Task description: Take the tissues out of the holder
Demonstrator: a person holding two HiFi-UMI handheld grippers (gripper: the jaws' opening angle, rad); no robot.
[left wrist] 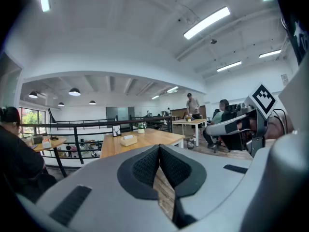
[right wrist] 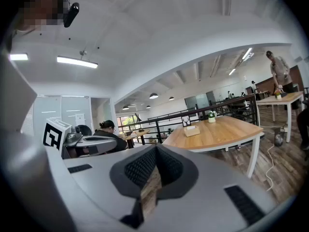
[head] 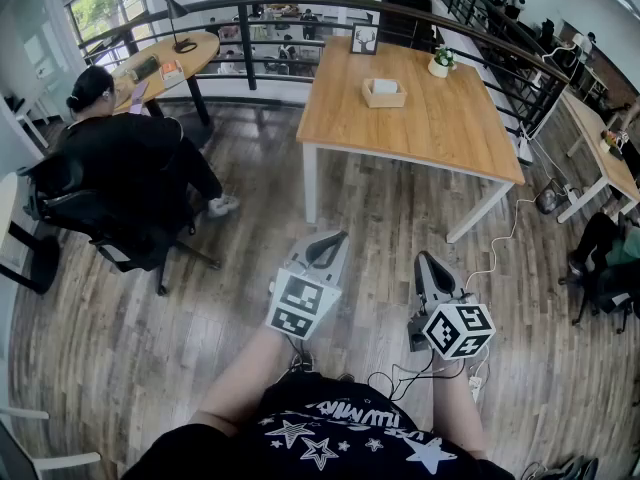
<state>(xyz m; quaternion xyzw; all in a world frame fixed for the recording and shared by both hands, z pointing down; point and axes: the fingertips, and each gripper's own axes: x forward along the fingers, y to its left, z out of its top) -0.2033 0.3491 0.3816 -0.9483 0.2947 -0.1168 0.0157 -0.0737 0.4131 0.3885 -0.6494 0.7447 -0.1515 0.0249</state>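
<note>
The left gripper (head: 333, 240) and right gripper (head: 424, 260) hang clenched on nothing, well apart from the wooden table (head: 440, 128), where the tissues (head: 385, 85) (light, soft, easily torn, I judge) sit in their holder (head: 384, 99) near the far edge, best pinched by the exposed top.

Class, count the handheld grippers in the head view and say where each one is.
2. The left gripper is low, left of centre; the right gripper is beside it, right of centre. Both point toward the wooden table. None seems hidden.
</note>
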